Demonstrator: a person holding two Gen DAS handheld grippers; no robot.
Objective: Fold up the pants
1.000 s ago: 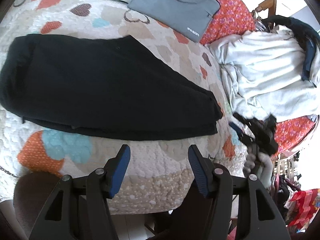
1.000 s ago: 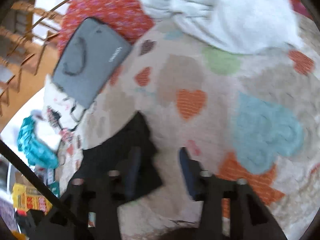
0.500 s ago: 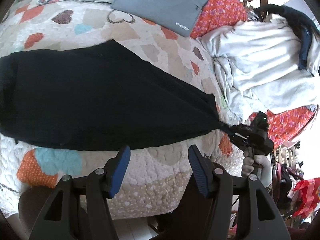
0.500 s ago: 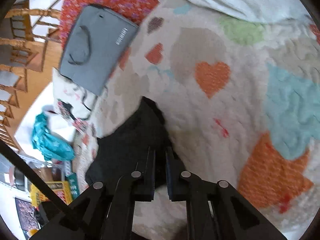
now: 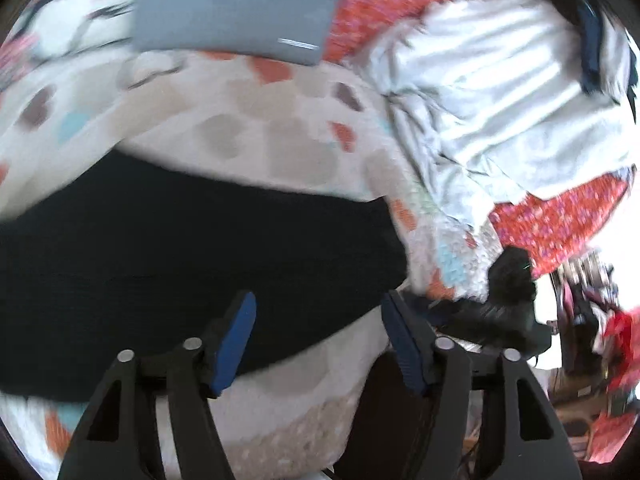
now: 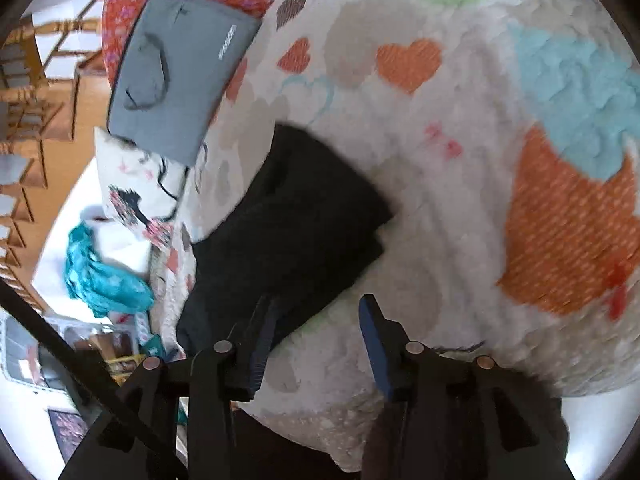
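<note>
Black pants [image 5: 192, 264] are lying across the heart-print quilt [image 5: 280, 136], filling the left and centre of the left wrist view; in the right wrist view the same pants [image 6: 296, 232] are sitting centre-left, cuff end pointing toward the upper middle of the frame. Change noted: half a second ago the right gripper [image 6: 316, 344] was pressed together on the leg end and pulling the cloth taut; now its jaws are standing spread, holding nothing, just off the lower edge of the fabric, and the cuff is lying slack with a doubled layer showing. The left gripper [image 5: 320, 340] is also spread and empty, its left finger [image 5: 236, 336] overlapping the dark cloth in the view, contact not resolvable because of motion blur. Both views are smearing, so both tools are moving. Reading: the straightening tug is looking finished and the garment released flat, which is putting the task near its start, with the lengthwise or crosswise fold not yet made. Gray laptop sleeve [image 6: 176, 72] is sitting upper left, well apart from the pants; pale rumpled garment [image 5: 500, 100] is lying upper right, clear of the cuff
</note>
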